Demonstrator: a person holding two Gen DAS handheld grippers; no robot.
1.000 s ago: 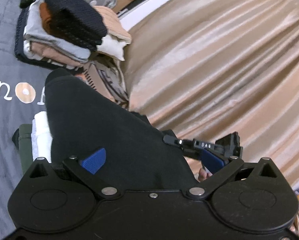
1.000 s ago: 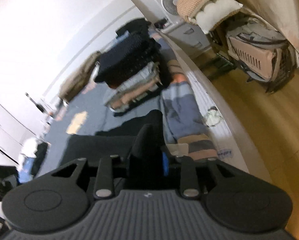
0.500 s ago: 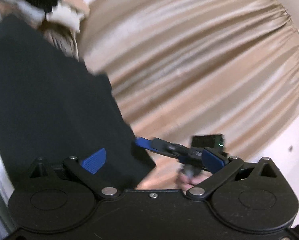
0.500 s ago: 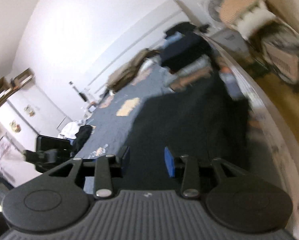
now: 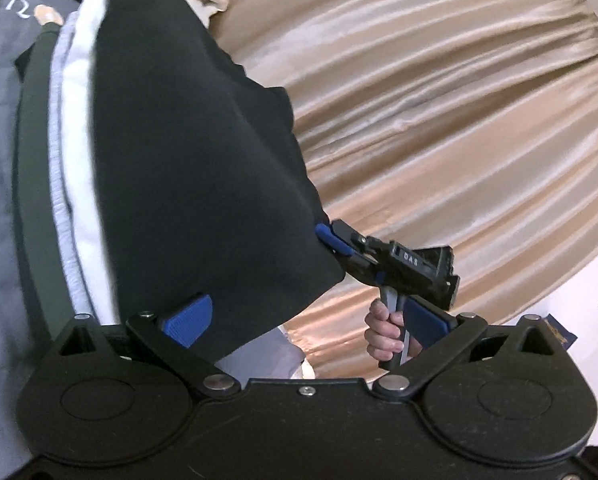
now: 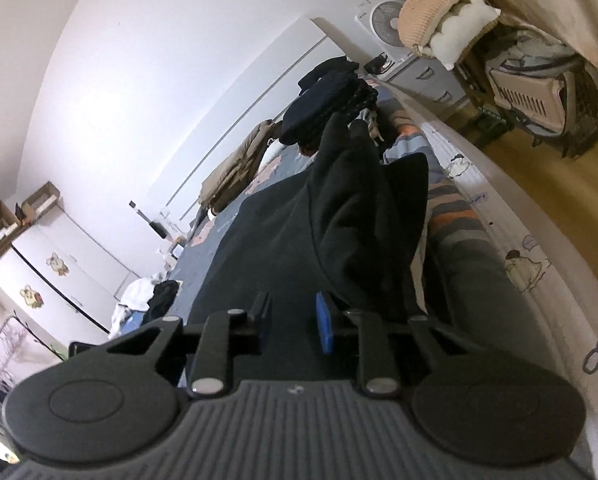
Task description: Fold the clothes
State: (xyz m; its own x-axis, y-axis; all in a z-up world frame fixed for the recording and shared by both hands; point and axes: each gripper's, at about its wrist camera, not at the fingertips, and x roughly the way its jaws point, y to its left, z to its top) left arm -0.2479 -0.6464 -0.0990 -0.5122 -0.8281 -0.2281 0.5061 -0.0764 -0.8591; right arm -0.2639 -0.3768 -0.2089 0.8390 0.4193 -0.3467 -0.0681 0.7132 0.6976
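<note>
Left wrist view: black garment (image 5: 203, 168) limp, light; right gripper (image 5: 331, 240) fingers closing, pinching corner (hem grips best); left gripper (image 5: 311, 320) fingers spread.

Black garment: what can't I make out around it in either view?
- Left wrist view: the black garment hides most of the folded pile; the frame edge cuts the quilt lettering.
- Right wrist view: the black garment is bunched, its type unclear; its raised fold hides the stack lower down.
</note>
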